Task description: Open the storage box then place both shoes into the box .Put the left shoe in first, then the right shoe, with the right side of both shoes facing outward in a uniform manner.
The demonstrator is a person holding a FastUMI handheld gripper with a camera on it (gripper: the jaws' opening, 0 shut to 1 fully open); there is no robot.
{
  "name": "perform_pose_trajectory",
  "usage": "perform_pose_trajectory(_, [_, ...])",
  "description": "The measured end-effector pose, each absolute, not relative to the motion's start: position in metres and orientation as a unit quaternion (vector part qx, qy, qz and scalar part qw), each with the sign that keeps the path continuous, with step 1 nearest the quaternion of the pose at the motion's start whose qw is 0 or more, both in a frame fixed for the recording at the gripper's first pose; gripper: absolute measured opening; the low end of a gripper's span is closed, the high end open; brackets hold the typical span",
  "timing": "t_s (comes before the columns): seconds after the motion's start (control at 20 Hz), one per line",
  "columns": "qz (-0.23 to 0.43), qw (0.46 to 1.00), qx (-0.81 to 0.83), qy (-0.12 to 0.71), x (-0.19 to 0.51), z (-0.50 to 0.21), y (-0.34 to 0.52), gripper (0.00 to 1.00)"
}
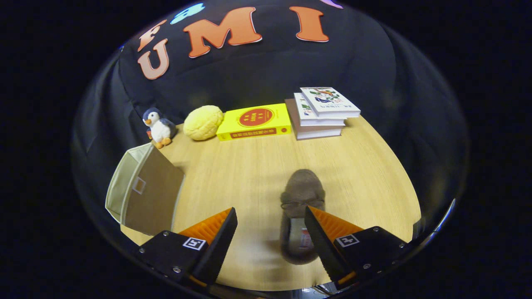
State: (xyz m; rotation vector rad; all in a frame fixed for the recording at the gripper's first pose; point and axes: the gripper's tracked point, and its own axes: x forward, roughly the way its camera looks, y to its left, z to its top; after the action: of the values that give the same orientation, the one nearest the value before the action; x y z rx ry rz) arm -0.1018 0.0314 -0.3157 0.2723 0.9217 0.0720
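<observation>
The tool point(270, 236) hangs with its fingers spread apart and nothing held. One fuzzy slipper point(301, 207) lies on the desk point(249, 174) just ahead, close by the right finger. The storage box point(143, 189) stands open off to the left, seemingly still without shoes, so the loading appears barely begun.

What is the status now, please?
Gripper open, holding nothing. Shoe on the table, between the fingers, close to the right one. Box off to the left, open. Nothing between the gripper and the shoe.
</observation>
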Motion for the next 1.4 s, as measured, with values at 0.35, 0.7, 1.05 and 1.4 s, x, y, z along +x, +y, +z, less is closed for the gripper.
perform_pose_trajectory(0.35, [-0.009,0.873,0.107,0.476,-0.12,-0.377,-0.02,0.91])
perform_pose_trajectory(0.7, [0.004,0.87,0.076,0.487,-0.088,-0.417,-0.028,0.76])
perform_pose_trajectory(1.05, [0.03,0.872,0.095,0.48,-0.069,-0.428,-0.015,0.43])
perform_pose_trajectory(1.4, [0.02,0.855,0.117,0.505,-0.07,-0.426,-0.014,0.19])
